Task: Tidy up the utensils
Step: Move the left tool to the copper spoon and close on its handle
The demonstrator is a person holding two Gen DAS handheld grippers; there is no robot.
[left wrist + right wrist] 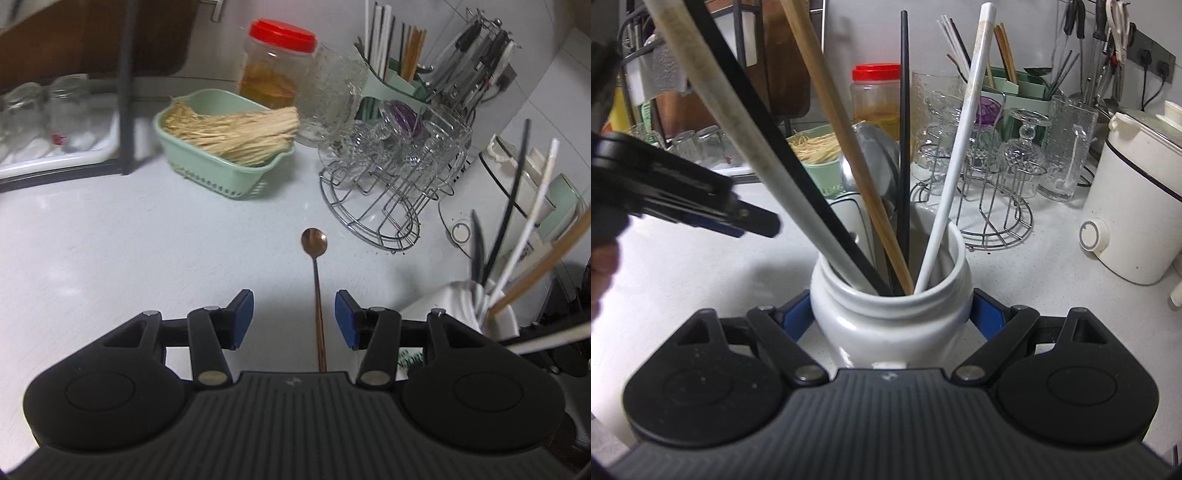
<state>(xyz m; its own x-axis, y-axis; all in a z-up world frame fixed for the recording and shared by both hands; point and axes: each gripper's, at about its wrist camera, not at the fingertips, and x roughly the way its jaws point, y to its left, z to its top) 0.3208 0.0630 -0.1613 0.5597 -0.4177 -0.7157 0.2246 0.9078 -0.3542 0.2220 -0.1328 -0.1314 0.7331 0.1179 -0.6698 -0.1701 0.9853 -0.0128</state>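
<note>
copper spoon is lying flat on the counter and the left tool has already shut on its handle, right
Not quite. The left wrist view shows the copper spoon lying flat on the counter, but the left tool is open: its blue pads stand apart on either side of the handle, not touching it.

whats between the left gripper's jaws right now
In the left wrist view, the copper spoon's thin handle runs up between the left gripper's open jaws, nearer the right pad, touching neither. Otherwise only bare white counter.

home kitchen | counter (110, 240) - glass rack (388, 199), knives (476, 62) etc.
</note>
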